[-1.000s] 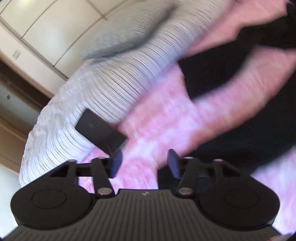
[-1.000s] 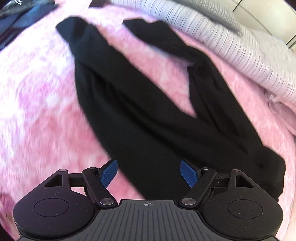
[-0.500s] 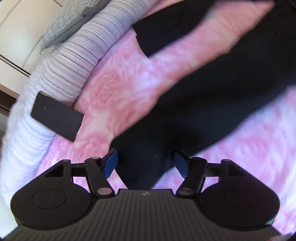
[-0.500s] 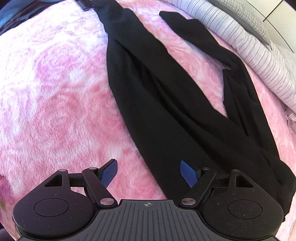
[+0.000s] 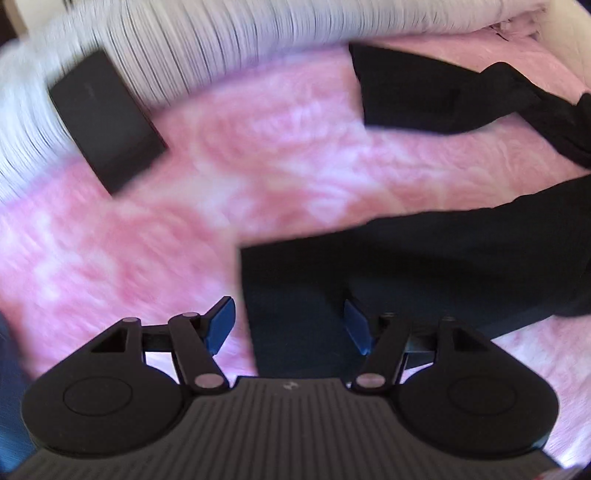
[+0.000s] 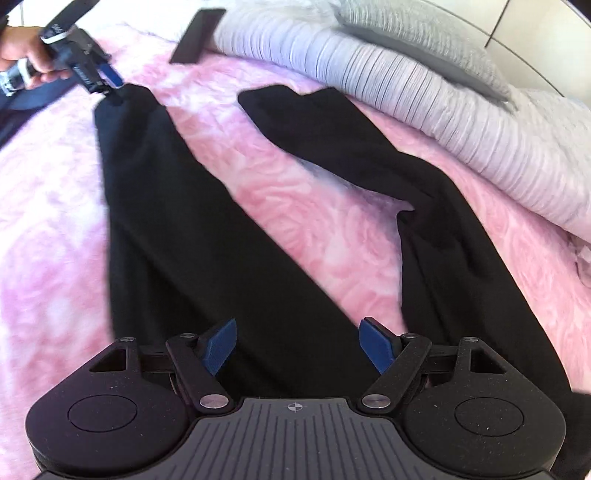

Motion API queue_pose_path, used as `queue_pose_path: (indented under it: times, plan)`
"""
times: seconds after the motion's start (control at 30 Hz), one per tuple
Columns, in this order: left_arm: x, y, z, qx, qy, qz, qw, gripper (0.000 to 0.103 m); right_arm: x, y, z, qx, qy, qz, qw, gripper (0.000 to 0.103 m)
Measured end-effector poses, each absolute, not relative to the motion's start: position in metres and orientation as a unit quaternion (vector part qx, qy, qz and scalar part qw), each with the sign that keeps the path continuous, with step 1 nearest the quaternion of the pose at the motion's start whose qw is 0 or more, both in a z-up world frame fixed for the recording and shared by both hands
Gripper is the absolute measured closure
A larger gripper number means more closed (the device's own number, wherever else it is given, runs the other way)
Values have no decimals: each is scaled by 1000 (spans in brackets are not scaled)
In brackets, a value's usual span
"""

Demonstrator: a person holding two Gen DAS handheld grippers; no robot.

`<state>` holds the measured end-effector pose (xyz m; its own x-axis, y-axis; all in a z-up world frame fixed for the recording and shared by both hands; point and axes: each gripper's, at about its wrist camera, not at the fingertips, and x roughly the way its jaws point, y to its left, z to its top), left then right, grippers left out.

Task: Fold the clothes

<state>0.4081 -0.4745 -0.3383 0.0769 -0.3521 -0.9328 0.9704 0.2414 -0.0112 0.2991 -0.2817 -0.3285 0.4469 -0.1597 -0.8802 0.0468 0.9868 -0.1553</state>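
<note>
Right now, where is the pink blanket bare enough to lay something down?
Bare pink blanket lies left of the black trousers, and in the wedge between their legs. Crowded along the striped duvet, where the dark flat box sits.

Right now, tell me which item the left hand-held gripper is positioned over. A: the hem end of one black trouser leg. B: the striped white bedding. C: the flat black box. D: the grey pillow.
A: in the left wrist view the left hand-held gripper has the squared end of the black trousers between its closing jaws, while the flat black box lies apart beside the striped bedding.
</note>
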Motion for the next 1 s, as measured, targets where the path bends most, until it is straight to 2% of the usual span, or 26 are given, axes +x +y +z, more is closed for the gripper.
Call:
queue_pose_path:
  times: [0.03, 0.07, 0.1, 0.17, 0.3, 0.4, 0.43, 0.47, 0.5, 0.53, 0.57, 0.6, 0.63, 0.67, 0.87, 1.0]
  plan:
    - [406, -476, -341, 346, 448, -510, 648, 66, 307, -286, -337, -56, 532, -54, 843, 26]
    - [402, -478, -342, 351, 440, -512, 649, 73, 312, -289, -345, -56, 546, -43, 835, 31]
    - [400, -478, -338, 350, 431, -515, 653, 84, 316, -292, -353, -57, 559, -32, 826, 63]
    - [399, -480, -325, 337, 408, -524, 668, 86, 323, -299, -364, -60, 580, -16, 812, 94]
    - [409, -498, -293, 294, 345, -529, 717, 90, 331, -322, -355, -76, 551, -50, 830, 102]
    - [415, -514, -277, 261, 309, -508, 760, 79, 339, -350, -334, -66, 502, -125, 853, 101]
    - [417, -518, -274, 259, 305, -495, 771, 70, 340, -356, -327, -67, 488, -146, 858, 101]
    - [415, -520, -272, 267, 300, -489, 774, 65, 340, -358, -321, -68, 481, -157, 860, 101]
    - [411, -520, -271, 280, 294, -487, 774, 55, 339, -358, -316, -70, 477, -165, 860, 95]
    - [399, -517, -270, 305, 275, -493, 767, 53, 334, -352, -311, -76, 477, -169, 859, 89]
    - [383, -511, -271, 335, 249, -504, 756, 53, 325, -345, -308, -83, 478, -172, 858, 70]
    - [367, -505, -272, 365, 223, -513, 744, 53, 310, -333, -305, -92, 477, -171, 857, 40]
    - [350, -500, -273, 394, 197, -522, 731, 53, 295, -322, -302, -101, 476, -170, 857, 30]
    - [327, -492, -275, 416, 175, -543, 708, 53, 280, -311, -299, -109, 476, -169, 856, 26]
    - [159, -443, -316, 515, 42, -691, 506, 54, 180, -234, -320, -116, 553, -156, 810, 26]
    - [96, -450, -352, 536, 1, -709, 458, 55, 107, -212, -343, -134, 605, -183, 763, 26]
